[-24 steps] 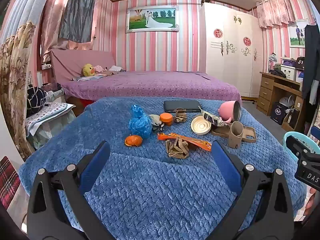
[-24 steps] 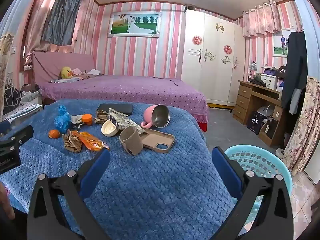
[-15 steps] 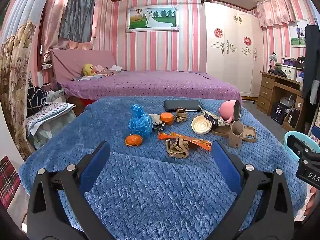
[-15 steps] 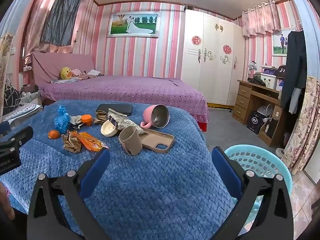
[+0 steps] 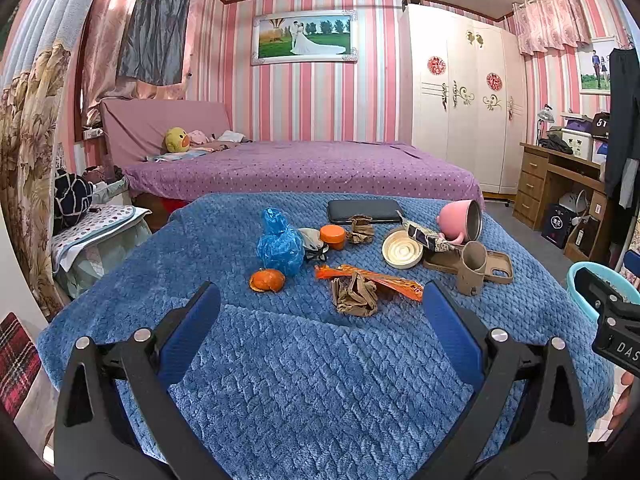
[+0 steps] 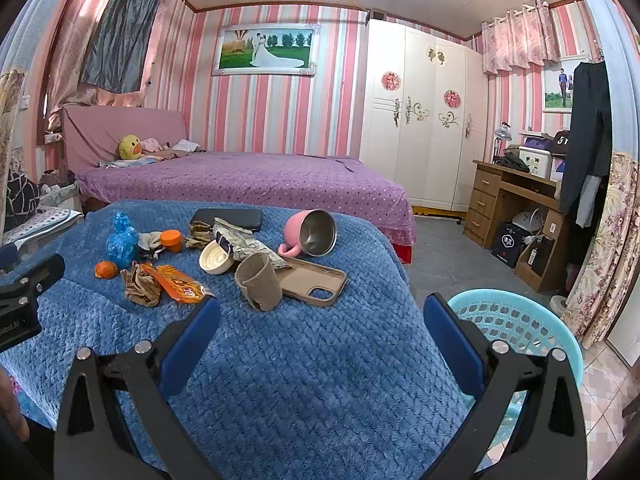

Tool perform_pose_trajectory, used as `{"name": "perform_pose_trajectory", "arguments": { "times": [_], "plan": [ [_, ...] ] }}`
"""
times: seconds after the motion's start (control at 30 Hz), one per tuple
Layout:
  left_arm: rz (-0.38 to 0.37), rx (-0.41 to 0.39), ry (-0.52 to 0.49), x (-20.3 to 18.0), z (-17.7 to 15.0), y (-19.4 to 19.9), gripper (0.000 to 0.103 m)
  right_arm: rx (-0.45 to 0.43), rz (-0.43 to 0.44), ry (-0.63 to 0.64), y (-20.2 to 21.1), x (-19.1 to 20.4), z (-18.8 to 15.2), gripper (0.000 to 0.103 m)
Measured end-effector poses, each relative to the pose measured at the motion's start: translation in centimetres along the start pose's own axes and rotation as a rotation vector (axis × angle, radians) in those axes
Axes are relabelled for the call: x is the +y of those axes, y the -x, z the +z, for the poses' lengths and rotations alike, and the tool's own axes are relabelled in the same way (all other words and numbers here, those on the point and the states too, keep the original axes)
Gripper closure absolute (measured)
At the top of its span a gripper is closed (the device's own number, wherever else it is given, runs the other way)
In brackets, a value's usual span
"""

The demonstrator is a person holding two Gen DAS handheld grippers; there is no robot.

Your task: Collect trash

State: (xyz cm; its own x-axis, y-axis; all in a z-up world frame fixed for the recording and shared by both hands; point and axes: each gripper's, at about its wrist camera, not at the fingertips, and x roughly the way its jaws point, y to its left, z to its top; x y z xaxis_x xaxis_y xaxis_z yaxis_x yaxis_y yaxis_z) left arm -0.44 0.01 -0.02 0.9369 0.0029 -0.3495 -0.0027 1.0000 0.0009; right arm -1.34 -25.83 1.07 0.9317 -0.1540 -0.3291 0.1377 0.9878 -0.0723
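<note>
Trash lies on the blue blanket (image 5: pixel 304 380): a crumpled brown paper (image 5: pixel 354 294), an orange wrapper (image 5: pixel 372 278), an orange peel (image 5: pixel 267 280), a blue plastic bag (image 5: pixel 279 244), a cardboard tube (image 5: pixel 472 268) and a silver wrapper (image 6: pixel 244 246). The same paper (image 6: pixel 140 285), wrapper (image 6: pixel 178 282) and tube (image 6: pixel 260 280) show in the right wrist view. A light blue basket (image 6: pixel 520 332) stands on the floor at the blanket's right edge. My left gripper (image 5: pixel 320 320) is open and empty, short of the trash. My right gripper (image 6: pixel 320 328) is open and empty above the blanket's right part.
A pink mug (image 6: pixel 310 234), a tan phone case (image 6: pixel 314 280), a white lid (image 6: pixel 216 257), an orange cap (image 6: pixel 171 239) and a dark phone (image 6: pixel 228 218) also lie on the blanket. A purple bed (image 5: pixel 304 168) is behind. A wooden desk (image 6: pixel 516 200) stands right.
Both views have shifted only slightly; the trash sits a touch lower and nearer in the left wrist view. Both grippers stay open.
</note>
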Motion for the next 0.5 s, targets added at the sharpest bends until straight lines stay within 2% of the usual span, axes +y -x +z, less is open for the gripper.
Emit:
{"name": "perform_pose_trajectory", "arguments": {
  "times": [0.5],
  "plan": [
    [-0.001,0.005,0.001,0.05,0.15,-0.19,0.005,-0.001,0.0,0.0,0.04,0.06,-0.06,0.004]
  ]
}}
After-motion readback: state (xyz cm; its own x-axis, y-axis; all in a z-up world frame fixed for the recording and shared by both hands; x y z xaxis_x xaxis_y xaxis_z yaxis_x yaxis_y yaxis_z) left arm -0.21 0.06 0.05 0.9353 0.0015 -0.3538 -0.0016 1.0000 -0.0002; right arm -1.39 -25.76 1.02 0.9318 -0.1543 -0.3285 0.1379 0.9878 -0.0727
